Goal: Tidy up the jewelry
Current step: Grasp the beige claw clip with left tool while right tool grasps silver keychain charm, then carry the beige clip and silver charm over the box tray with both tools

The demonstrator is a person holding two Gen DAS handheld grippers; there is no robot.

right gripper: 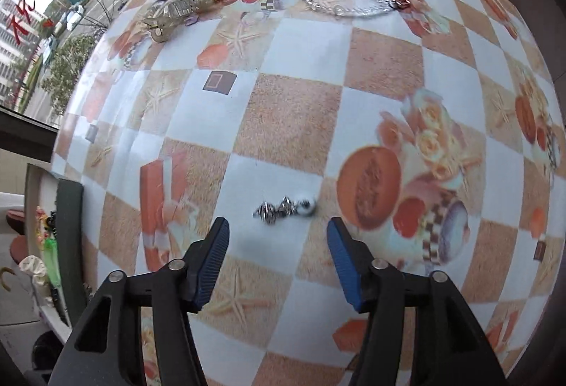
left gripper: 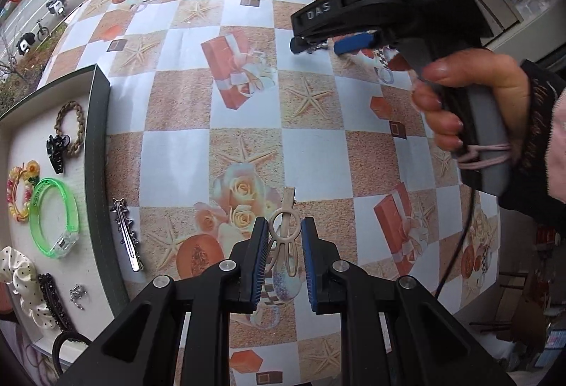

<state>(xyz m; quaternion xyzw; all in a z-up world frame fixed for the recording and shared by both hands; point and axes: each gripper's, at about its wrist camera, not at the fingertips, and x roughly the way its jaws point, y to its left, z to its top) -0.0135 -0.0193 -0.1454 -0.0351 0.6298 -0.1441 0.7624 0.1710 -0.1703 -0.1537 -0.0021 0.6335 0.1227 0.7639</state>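
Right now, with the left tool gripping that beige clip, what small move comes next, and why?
Probably carry the left tool toward the green-rimmed tray on its left and set the beige hair clip inside. The clip is pinched between its pads, and the tray already holds sorted pieces such as the green bangle.

the tablecloth (left gripper: 247, 145) is chequered in pale blue-white and sandy tan, printed with starfish, orange gift boxes and cream roses; left of frame, a neon green bangle (left gripper: 53, 220) lies in a dark green tray (left gripper: 100, 152); blue pads (right gripper: 212, 265) line black jaws; the hair clip (left gripper: 283, 241) is beige.
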